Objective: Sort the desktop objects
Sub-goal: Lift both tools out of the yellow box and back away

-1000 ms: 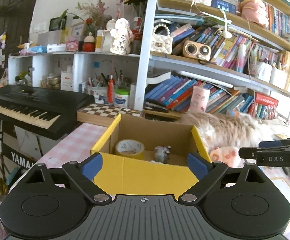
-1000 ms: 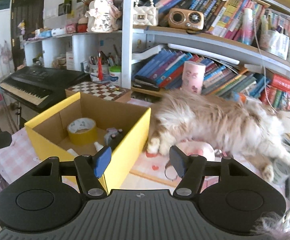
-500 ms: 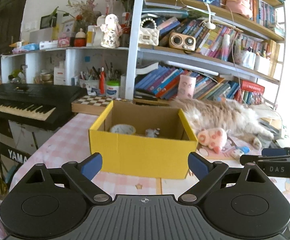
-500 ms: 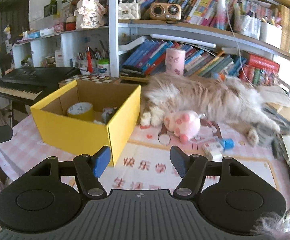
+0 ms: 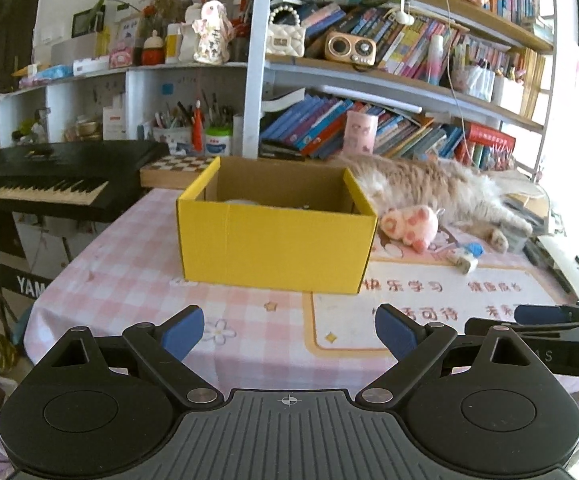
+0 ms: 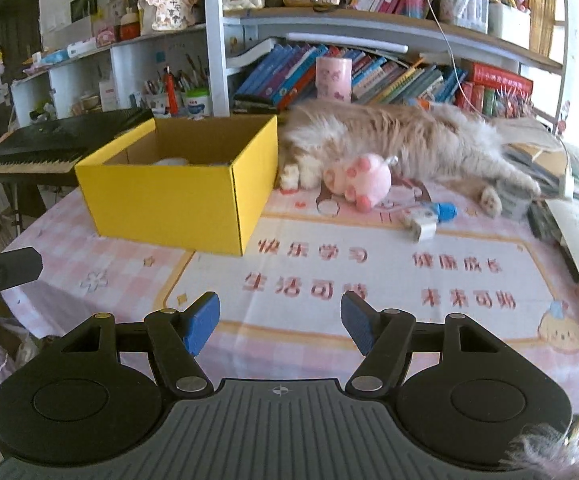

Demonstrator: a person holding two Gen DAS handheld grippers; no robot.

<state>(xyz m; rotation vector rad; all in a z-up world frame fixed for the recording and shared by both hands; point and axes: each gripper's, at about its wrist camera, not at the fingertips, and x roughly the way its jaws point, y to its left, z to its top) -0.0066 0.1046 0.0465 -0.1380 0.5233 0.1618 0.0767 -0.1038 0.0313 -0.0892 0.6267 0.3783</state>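
Pink plush paw point(image 6: 359, 182) lies at one o'clock from our right gripper point(image 6: 280, 322), beside the yellow box point(image 6: 177, 196); nearer this arm. Both grippers gape empty, left gripper point(image 5: 289, 334) included.

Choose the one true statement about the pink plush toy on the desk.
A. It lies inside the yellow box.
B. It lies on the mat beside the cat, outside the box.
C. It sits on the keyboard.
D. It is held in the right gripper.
B: the pink plush toy lies on the mat against the cat, to the right of the yellow box, and the right gripper is open and holds nothing.
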